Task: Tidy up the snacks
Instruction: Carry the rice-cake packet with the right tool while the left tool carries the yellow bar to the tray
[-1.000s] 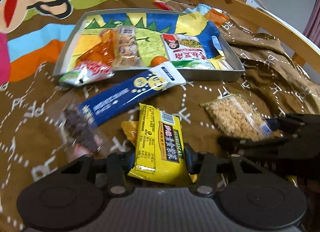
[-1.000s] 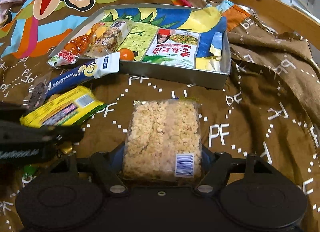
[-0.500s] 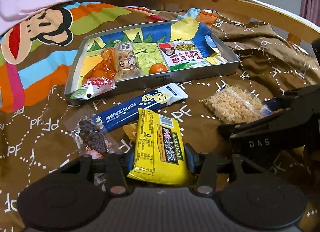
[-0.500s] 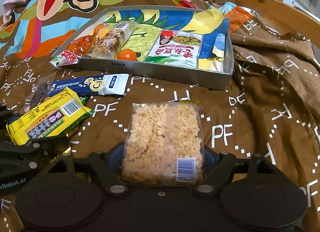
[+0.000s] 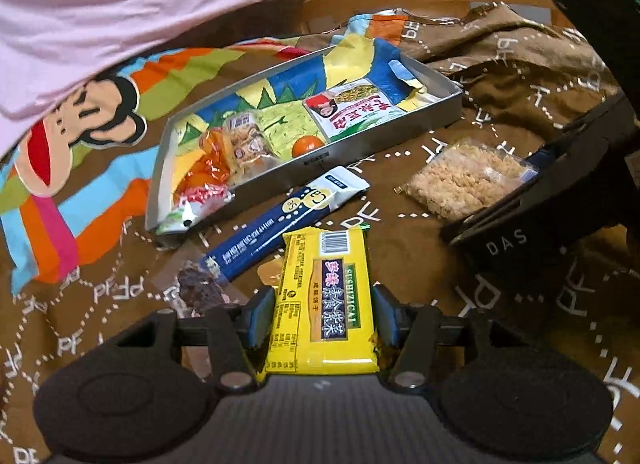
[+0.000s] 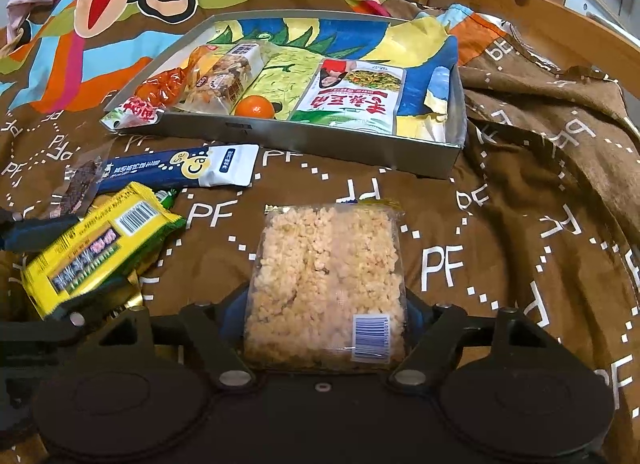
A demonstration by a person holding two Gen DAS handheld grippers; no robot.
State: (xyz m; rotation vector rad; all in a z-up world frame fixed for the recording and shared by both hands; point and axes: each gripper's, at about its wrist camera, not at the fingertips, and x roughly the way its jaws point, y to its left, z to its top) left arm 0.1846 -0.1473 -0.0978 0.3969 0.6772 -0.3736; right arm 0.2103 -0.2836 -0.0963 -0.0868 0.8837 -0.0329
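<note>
Underneath everything, a brown blanket (image 6: 500, 224) printed with white letters covers the bed. On it rests a grey metal tray (image 6: 328, 140) holding a noodle packet (image 6: 356, 96), other wrapped snacks and a small orange (image 6: 255, 107). Just before the tray lies a blue stick pack (image 6: 180, 170). The right claw (image 6: 324, 318) grips a clear rice-crisp packet (image 6: 324, 268). The left claw (image 5: 322, 318), its jaws having just been opening, has its pads against a yellow seaweed packet (image 5: 322, 300).

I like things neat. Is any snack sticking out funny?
Yes. The red and white packet hangs over the tray's near left corner instead of lying inside. The rest inside lie flat.
</note>
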